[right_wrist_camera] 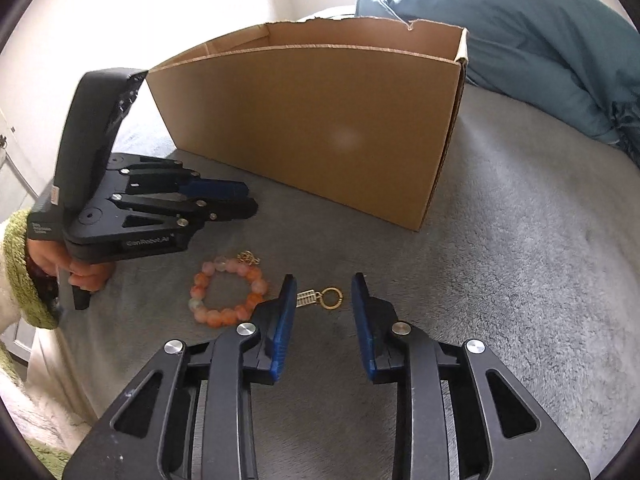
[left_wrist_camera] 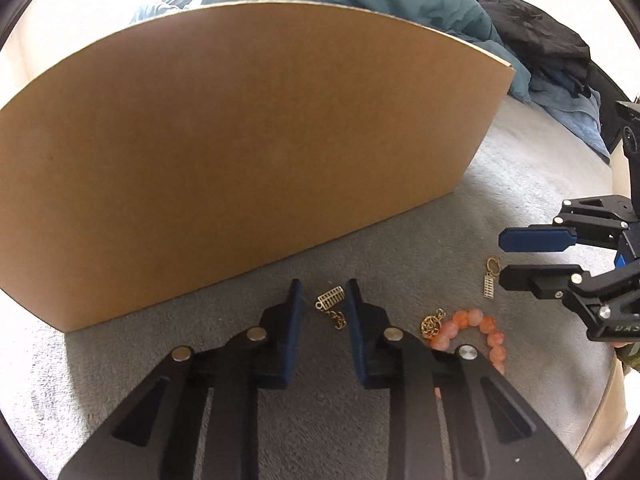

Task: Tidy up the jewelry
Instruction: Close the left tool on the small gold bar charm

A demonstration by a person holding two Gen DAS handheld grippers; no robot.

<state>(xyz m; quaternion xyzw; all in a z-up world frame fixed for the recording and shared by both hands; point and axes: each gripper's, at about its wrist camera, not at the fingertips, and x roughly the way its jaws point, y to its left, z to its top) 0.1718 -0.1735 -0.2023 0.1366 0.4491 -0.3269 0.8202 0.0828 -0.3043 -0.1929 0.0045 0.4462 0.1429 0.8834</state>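
Note:
A gold charm earring with a short chain (left_wrist_camera: 330, 306) lies on the grey blanket between the fingers of my left gripper (left_wrist_camera: 324, 295), whose pads stand apart from it, so it is open. A second gold earring with a ring (right_wrist_camera: 322, 298) lies between the fingers of my right gripper (right_wrist_camera: 324, 283), also open and not pressing it. That earring (left_wrist_camera: 491, 276) shows in the left wrist view just ahead of the right gripper (left_wrist_camera: 500, 260). An orange beaded bracelet (right_wrist_camera: 228, 296) with a gold chain (right_wrist_camera: 248, 258) beside it lies between the two grippers. The left gripper (right_wrist_camera: 251, 199) is held by a hand in a green cuff.
An open cardboard box (right_wrist_camera: 320, 136) stands just behind the jewelry, its tall wall (left_wrist_camera: 240, 140) close ahead of the left gripper. A teal duvet (right_wrist_camera: 540, 52) and dark clothes (left_wrist_camera: 540, 40) are heaped behind. The grey blanket (right_wrist_camera: 520, 280) stretches to the right.

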